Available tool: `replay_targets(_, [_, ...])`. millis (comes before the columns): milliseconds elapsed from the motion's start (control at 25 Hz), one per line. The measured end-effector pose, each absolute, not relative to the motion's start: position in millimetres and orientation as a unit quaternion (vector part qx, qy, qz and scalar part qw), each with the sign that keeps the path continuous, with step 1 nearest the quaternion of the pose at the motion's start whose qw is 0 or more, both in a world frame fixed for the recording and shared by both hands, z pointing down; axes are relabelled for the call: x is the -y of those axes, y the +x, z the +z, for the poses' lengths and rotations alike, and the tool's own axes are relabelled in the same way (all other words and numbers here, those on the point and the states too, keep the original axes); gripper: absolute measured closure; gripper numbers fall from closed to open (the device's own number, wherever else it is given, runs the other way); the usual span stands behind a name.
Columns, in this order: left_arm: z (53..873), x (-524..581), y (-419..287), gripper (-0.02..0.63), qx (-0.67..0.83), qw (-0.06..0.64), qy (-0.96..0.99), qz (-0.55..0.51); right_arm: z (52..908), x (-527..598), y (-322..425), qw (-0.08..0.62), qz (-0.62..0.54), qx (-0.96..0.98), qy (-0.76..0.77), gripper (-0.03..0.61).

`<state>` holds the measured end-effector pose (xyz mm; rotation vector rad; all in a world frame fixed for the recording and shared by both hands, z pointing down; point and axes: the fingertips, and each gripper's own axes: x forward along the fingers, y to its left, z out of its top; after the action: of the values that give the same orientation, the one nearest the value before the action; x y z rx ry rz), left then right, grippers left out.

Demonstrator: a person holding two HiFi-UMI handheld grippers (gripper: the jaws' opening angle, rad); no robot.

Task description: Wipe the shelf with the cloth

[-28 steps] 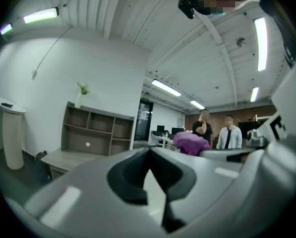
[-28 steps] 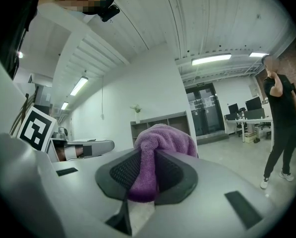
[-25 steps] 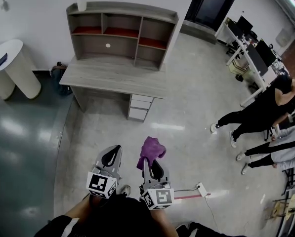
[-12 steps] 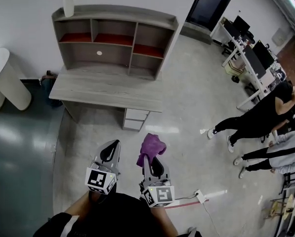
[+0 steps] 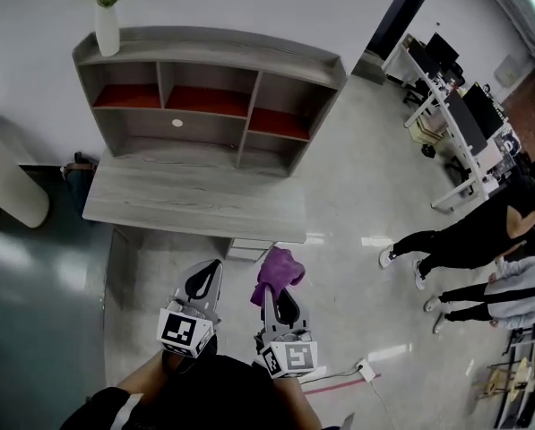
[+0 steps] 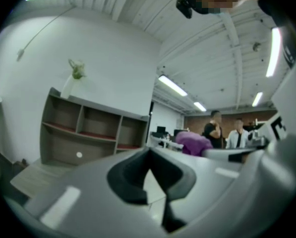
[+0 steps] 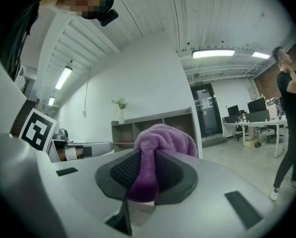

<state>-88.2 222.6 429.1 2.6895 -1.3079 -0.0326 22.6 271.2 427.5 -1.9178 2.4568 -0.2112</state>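
Up top, vase (image 5: 107, 30) with flowers on shelf (image 5: 209, 88), right tool (image 7: 147, 177) pinching cloth (image 7: 165, 135)

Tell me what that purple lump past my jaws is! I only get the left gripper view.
Observer: It's a purple cloth, pinched between the jaws of the right gripper.
Operator: Am I at the shelf already?
Observer: Not yet. In the head view your left gripper hangs over the floor, short of the front edge of the desk that the shelf stands on.
Operator: Is there anything down by my feet?
Observer: Yes, a white power strip on a cable lies on the floor, off to the right of the right gripper.
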Motion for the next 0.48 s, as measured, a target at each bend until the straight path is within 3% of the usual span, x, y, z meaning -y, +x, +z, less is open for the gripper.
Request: replay_targets(480, [438, -114, -79, 0.611, 0.398, 0.095, 0.912, -0.01, 427, -169, 22, -0.001, -0.068, -0.767, -0.639, 0.509])
